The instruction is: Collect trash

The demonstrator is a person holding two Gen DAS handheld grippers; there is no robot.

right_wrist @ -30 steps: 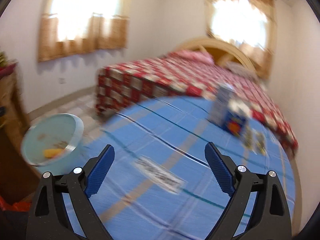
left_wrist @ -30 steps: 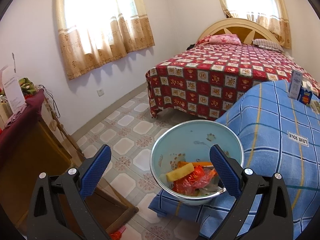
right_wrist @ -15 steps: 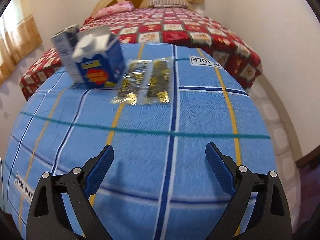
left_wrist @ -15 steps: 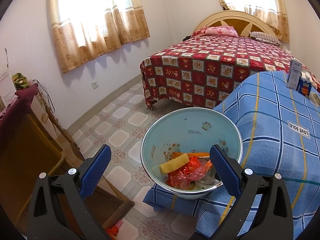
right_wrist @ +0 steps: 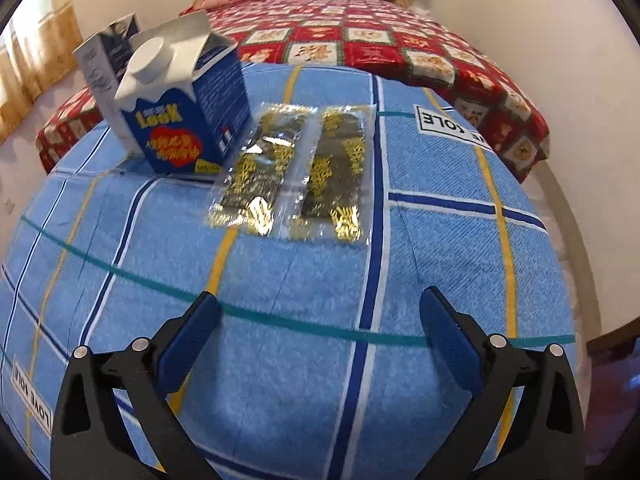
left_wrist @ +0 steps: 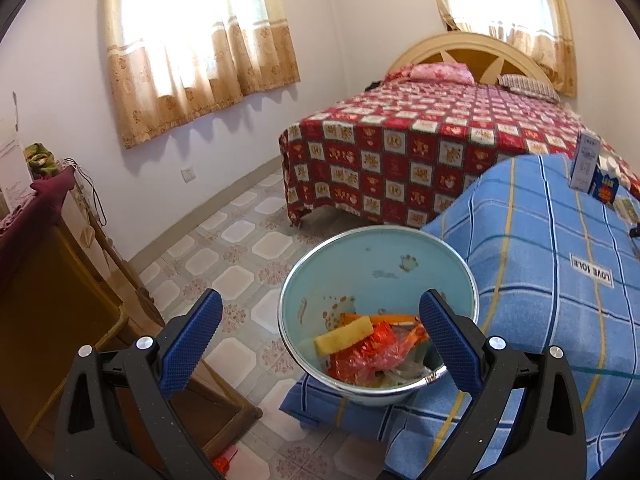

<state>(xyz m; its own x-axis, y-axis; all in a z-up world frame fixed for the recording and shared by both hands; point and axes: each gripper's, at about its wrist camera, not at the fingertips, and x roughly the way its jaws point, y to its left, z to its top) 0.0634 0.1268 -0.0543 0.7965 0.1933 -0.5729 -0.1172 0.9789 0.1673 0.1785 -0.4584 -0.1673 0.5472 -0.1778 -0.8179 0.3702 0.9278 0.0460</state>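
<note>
Blue blanket (right_wrist: 440,248) sags softly; the right claw (right_wrist: 320,320), spread wide and empty, may snag cloth under the flat wrappers (right_wrist: 296,176). Left claw (left_wrist: 320,320) gapes empty over the bowl (left_wrist: 380,248), perched at the edge.

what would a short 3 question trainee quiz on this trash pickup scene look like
1. True or false: the right tongs are shut on the blue milk carton.
2. Multiple choice: where do the two gold-printed sachets lie? A) in the bowl B) flat on the blue plaid blanket, beside the carton C) on the floor
3. Fill in: the light blue bowl in front of the left tongs already holds a yellow piece and crumpled ____ wrappers.

Key: 1 false, both tongs are open and empty; 2 B; 3 red
</note>
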